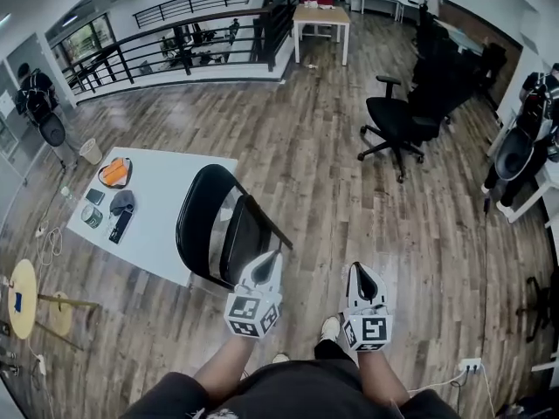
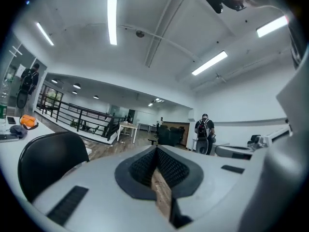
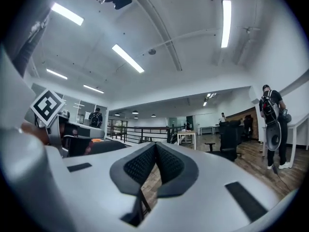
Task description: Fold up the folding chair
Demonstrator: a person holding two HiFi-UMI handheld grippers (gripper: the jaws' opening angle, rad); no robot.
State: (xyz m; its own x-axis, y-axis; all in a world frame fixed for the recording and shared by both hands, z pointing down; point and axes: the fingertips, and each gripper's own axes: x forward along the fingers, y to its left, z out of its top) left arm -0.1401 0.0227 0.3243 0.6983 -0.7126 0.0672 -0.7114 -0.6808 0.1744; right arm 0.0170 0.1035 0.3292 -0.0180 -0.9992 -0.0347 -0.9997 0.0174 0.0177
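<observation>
Two hand-held grippers reach forward from the bottom of the head view, side by side and roughly level. The left gripper (image 2: pixel 156 152) has its jaws pressed together with nothing between them. The right gripper (image 3: pixel 154 149) is likewise closed and empty. Each carries a cube with square markers near the person's hand. Just ahead of the left gripper's tip stands the black folding chair (image 1: pixel 214 225), its rounded backrest toward the left and its seat tipped up close beside it. The tip sits right by the seat's near edge, though contact cannot be confirmed. The right gripper is apart from the chair, over the wooden floor (image 1: pixel 332 182). The chair stands against the near corner of a white table (image 1: pixel 166 190), which holds an orange item (image 1: pixel 114 172) and some small dark objects. Farther off are a black office chair (image 1: pixel 397 120), a wooden table (image 1: pixel 321 14) and a dark railing (image 1: pixel 175 46).
</observation>
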